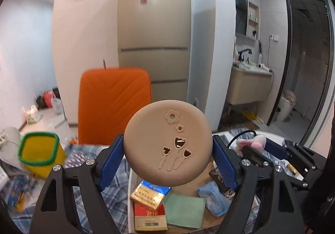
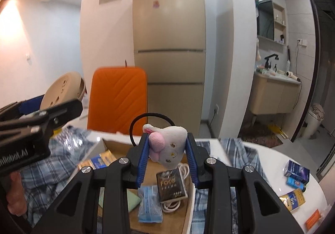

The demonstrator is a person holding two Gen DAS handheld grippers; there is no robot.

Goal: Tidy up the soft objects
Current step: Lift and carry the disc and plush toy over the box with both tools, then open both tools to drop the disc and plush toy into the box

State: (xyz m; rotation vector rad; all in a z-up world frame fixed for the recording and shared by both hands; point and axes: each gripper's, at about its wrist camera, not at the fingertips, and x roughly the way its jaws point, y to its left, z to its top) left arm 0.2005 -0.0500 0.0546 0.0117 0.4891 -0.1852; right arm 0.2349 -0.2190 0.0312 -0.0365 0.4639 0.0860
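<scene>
My left gripper [image 1: 167,152] is shut on a round tan silicone pad [image 1: 167,142] with flower cut-outs, held upright above the table; the pad also shows in the right wrist view [image 2: 60,90]. My right gripper [image 2: 166,148] is shut on a small grey plush toy [image 2: 169,146] with a pink bow and a black elastic loop, held above an open cardboard box [image 2: 117,142]. The plush also shows at the right of the left wrist view [image 1: 254,141].
The box holds a green cloth [image 1: 185,207], a blue tissue pack [image 2: 149,204], a black packet [image 2: 171,183], a white cable and cigarette packs [image 1: 149,195]. A yellow tub with a green rim [image 1: 39,153] stands left. A plaid cloth [image 2: 46,175] covers the table. An orange chair [image 2: 119,100] stands behind.
</scene>
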